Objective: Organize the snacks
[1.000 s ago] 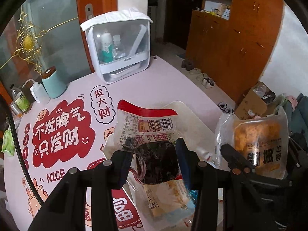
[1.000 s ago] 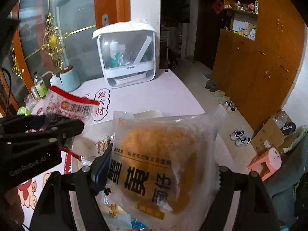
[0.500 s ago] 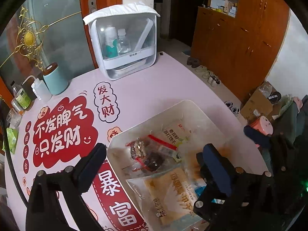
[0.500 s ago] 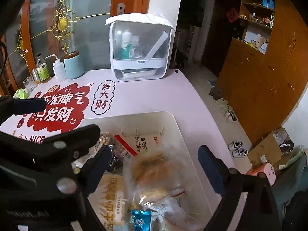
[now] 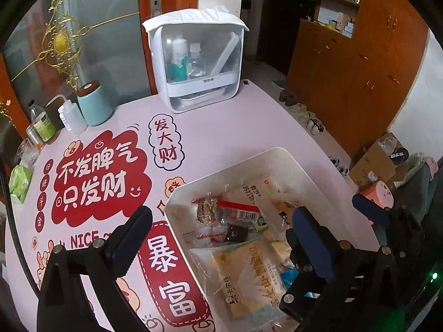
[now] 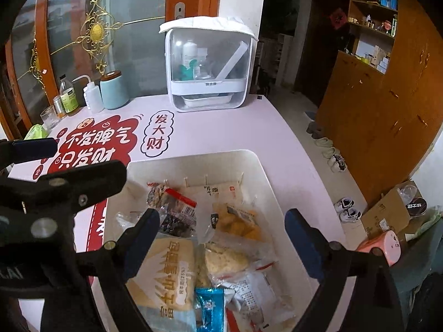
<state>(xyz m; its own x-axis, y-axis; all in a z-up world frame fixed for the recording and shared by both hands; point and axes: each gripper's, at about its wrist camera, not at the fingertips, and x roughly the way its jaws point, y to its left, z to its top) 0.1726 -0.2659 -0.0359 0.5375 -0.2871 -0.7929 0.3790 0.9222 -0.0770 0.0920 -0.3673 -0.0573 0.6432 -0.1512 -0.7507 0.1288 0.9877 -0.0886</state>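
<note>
A white bin (image 5: 279,153) (image 6: 265,177) on the pink table holds several snack packs. Among them are a red-edged clear pack of dark snacks (image 5: 238,221) (image 6: 177,210), a clear pack of yellow fried pieces (image 6: 241,222), a large yellow cracker bag (image 5: 246,274) (image 6: 166,271) and a blue wrapper (image 6: 209,307). My left gripper (image 5: 221,227) is open and empty above the bin's left side. My right gripper (image 6: 221,225) is open and empty above the bin's middle.
A white lidded organizer with bottles (image 5: 196,61) (image 6: 207,66) stands at the table's back. A teal canister (image 5: 94,105), squeeze bottle (image 5: 70,116), jars and a green tissue pack (image 5: 19,182) line the left edge. A cardboard box (image 5: 373,163) and pink stool (image 6: 382,244) stand on the floor to the right.
My left gripper let go of the red-edged dark snack pack and my right let go of the yellow fried pack. Both packs now lie in the bin, and both grippers have opened.
</note>
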